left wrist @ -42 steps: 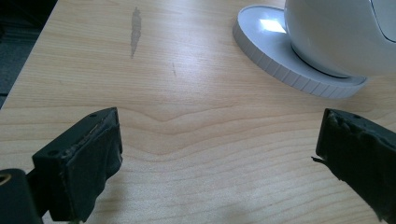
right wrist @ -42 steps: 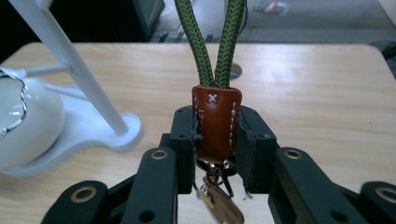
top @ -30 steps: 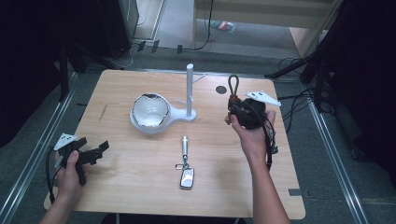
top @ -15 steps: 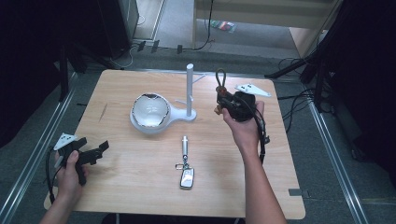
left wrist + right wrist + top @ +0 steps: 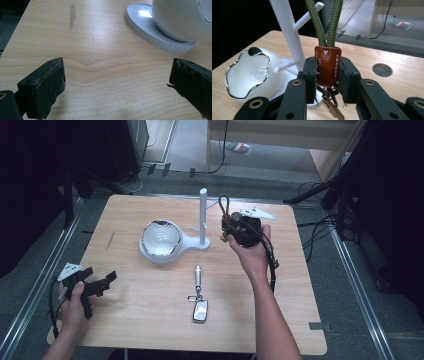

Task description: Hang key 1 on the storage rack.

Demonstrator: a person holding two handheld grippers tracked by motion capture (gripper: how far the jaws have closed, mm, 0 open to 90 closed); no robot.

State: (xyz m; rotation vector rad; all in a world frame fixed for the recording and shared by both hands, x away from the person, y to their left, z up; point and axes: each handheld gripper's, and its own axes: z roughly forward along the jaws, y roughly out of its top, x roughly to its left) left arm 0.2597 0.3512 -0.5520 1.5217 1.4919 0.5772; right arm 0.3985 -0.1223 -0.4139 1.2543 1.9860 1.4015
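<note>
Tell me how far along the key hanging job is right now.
Picked up: the right gripper is shut on the brown tab of the green loop keychain, held beside the white stand. Left: hooking the loop on a peg. The other keychain lies on the table, the left gripper open.

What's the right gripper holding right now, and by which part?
The right gripper is shut on a keychain, clamping its brown leather tab between the pads; the green cord loop stands above the jaws and the metal rings hang below. The left gripper holds nothing.
</note>
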